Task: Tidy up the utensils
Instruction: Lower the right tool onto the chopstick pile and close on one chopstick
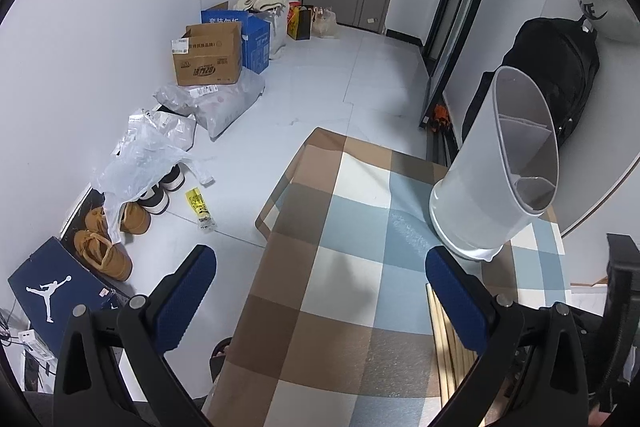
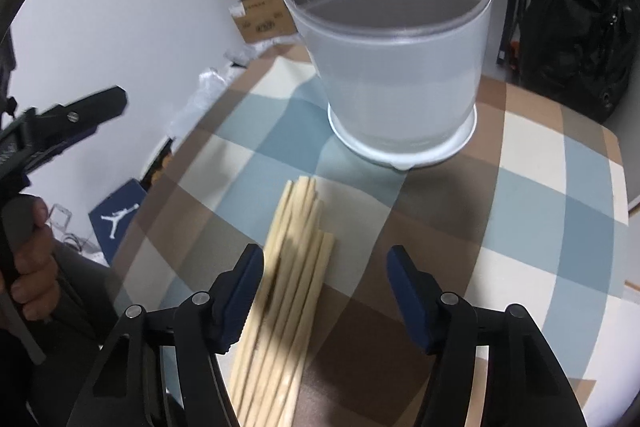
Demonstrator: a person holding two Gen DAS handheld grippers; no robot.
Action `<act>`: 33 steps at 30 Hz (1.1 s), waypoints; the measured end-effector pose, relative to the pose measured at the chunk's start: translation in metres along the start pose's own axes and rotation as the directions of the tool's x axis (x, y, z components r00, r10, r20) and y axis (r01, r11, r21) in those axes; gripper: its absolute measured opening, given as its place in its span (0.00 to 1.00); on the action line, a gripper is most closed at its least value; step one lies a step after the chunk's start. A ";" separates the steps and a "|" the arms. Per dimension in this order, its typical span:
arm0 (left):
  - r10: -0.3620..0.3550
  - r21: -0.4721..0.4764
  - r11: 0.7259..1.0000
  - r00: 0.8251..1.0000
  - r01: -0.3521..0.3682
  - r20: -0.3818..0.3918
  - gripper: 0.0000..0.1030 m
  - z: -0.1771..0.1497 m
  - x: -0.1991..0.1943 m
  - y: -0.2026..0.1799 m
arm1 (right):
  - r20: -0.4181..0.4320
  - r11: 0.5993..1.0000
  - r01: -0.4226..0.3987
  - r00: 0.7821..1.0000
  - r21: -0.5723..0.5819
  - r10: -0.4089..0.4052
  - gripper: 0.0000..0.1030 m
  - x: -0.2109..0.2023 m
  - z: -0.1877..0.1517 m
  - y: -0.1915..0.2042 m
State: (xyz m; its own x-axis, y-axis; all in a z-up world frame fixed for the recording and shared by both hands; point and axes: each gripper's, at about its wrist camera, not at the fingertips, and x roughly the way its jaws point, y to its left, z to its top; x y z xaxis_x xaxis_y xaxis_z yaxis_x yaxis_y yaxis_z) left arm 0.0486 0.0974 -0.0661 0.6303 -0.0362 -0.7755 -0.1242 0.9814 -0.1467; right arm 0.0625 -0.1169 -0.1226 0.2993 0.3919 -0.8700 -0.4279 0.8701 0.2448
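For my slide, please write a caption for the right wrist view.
Open right gripper above a bundle of wooden chopsticks, before an empty divided white utensil holder on a checkered tablecloth.

Chopsticks (image 2: 288,291) run off the bottom edge; holder (image 2: 392,39) rim cropped above

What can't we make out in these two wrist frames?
- Chopsticks: near ends cut off by the right wrist view's bottom edge; count unclear, blurred. In the left view only a sliver shows behind the left gripper's finger.
- Holder: compartment floors hidden by its dividers and wall.
- Right gripper: open, nothing held.
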 end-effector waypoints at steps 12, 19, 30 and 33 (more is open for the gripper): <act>-0.005 -0.010 1.000 1.000 0.005 -0.013 0.99 -0.002 0.001 0.011 | -0.042 0.997 -0.013 0.999 0.075 0.016 0.15 0.013 0.009 -0.017; -0.002 -0.003 1.000 1.000 0.002 0.000 0.99 -0.001 0.000 0.004 | -0.043 0.991 -0.031 0.998 0.130 0.037 0.00 0.011 0.005 -0.023; 0.013 0.043 0.999 1.000 -0.014 0.019 0.99 -0.005 -0.006 -0.005 | -0.016 0.994 -0.030 0.999 0.107 0.032 0.03 0.001 0.004 -0.018; 0.019 0.046 0.999 1.000 -0.020 0.019 0.99 -0.007 -0.007 -0.005 | -0.058 0.997 0.024 0.998 0.068 -0.021 0.03 0.012 0.002 -0.012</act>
State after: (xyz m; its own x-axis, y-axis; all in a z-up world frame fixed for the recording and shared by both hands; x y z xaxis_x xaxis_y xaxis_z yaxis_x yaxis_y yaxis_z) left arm 0.0396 0.0916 -0.0643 0.6423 -0.0137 -0.7663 -0.1017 0.9895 -0.1030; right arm 0.0733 -0.1224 -0.1351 0.2582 0.3560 -0.8981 -0.3618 0.8976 0.2518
